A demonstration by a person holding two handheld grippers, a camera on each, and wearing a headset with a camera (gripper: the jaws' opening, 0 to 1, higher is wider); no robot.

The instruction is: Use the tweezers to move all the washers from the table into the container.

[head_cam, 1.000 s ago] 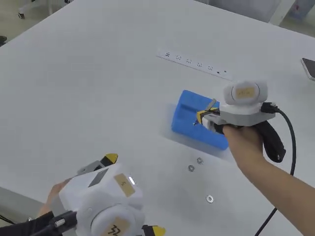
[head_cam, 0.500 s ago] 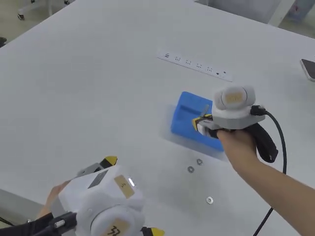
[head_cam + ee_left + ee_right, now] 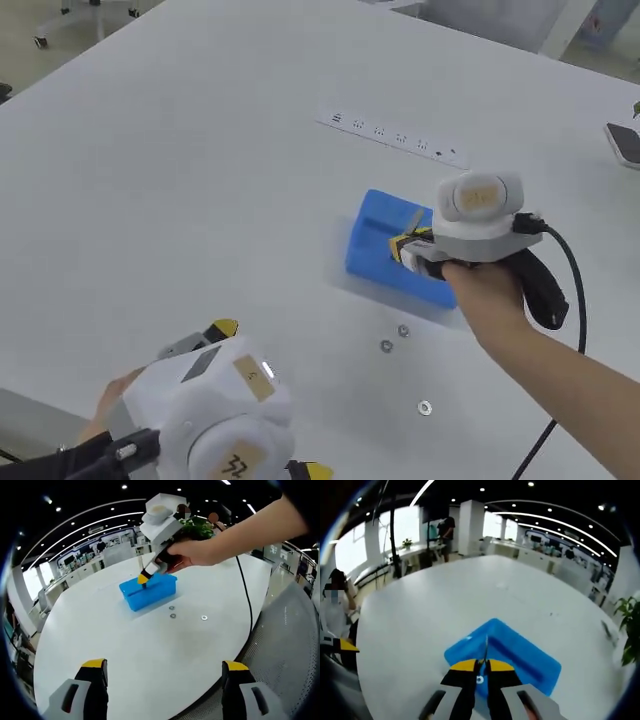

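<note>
Fingers of our right gripper (image 3: pixel 481 666) are pinched narrow on the tweezers (image 3: pixel 485 647), whose tips hang over the blue container (image 3: pixel 375 235); whether they carry anything we cannot tell. Our left gripper (image 3: pixel 164 665) stands wide and holds nothing, by the near edge of the table (image 3: pixel 200 150). Three washers lie flat between the container and that edge: the first washer (image 3: pixel 403 331), the second washer (image 3: pixel 386 346) just beside it, and the third washer (image 3: pixel 425 407) apart, nearer the edge. We judge them light, hard, thin and slippery, so we would nip each across its ring, one tip through the hole.
</note>
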